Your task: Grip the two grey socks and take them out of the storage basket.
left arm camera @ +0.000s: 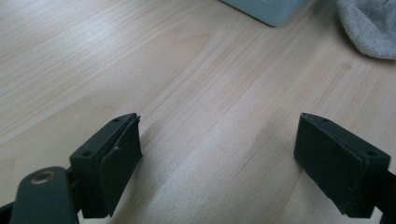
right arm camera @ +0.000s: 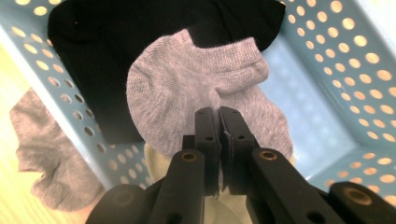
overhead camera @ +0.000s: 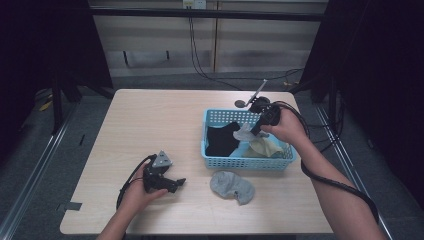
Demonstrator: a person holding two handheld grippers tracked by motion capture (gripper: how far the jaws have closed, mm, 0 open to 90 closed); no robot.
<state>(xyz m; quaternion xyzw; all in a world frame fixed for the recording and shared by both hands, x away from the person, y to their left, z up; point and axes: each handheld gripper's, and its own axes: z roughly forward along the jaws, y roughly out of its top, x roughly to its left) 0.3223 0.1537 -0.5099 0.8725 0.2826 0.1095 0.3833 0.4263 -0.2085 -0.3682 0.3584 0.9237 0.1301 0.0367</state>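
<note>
Right gripper view, cream sock (right arm camera: 156,163) mostly hidden beneath grey sock (right arm camera: 187,102)

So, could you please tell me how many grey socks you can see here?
2. One grey sock hangs pinched in the right gripper over the blue basket; the other grey sock lies on the table beside the basket. More may be hidden under the basket's other laundry.

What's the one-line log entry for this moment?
right gripper: shut on grey sock, above blue basket | left gripper: open, over table | second grey sock: on table
</note>
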